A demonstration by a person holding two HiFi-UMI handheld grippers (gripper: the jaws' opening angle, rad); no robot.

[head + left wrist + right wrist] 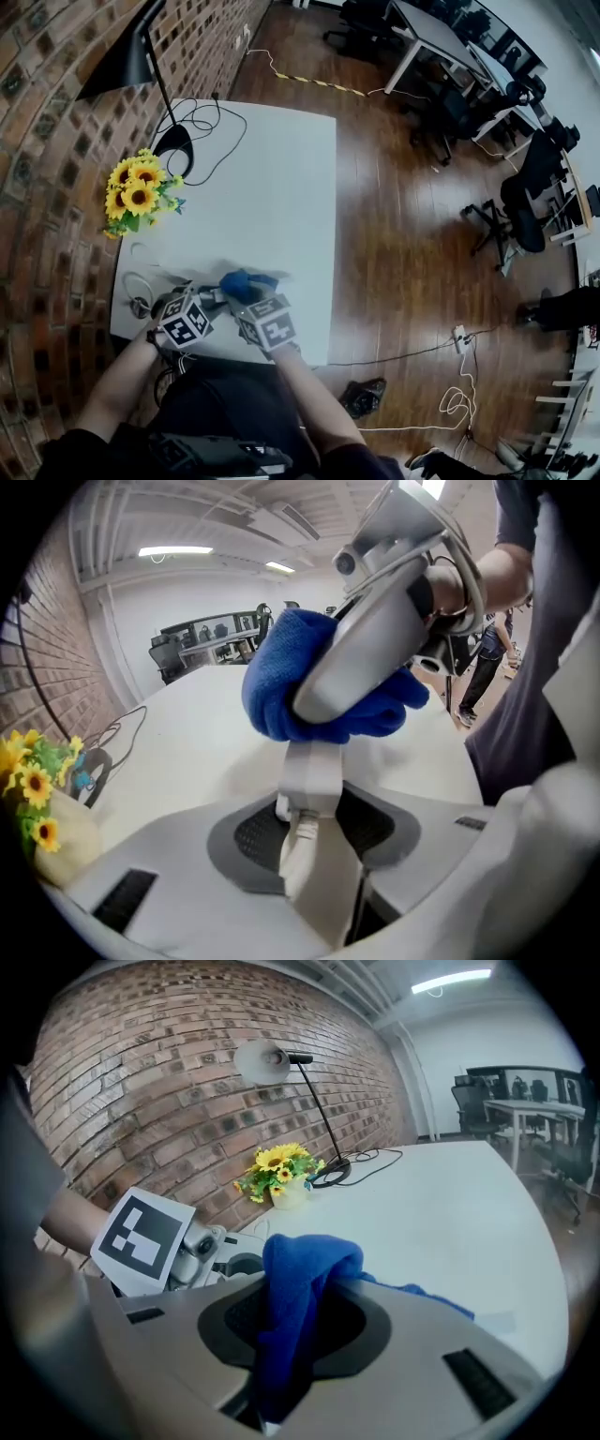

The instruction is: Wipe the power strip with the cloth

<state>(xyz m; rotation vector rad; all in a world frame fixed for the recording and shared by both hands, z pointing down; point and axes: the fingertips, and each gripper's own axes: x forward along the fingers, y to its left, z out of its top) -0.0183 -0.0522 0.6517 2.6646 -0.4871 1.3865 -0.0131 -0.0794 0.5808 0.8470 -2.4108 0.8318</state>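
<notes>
Left gripper [314,822] has its fingers [251,836] part open and clamped on the cord end of the white power strip [312,772], over the tabletop [272,187], well apart from the sunflowers [139,192] on the person's side. Right gripper [300,1330] fingers [367,1327] pinch the blue cloth [305,1269], bunched against the strip's other end.

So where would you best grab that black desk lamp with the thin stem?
On the black desk lamp, likely the thin stem, low near its round base, coming from the open white table side: it looks slim enough for jaws, and the brick wall stands behind it.
</notes>
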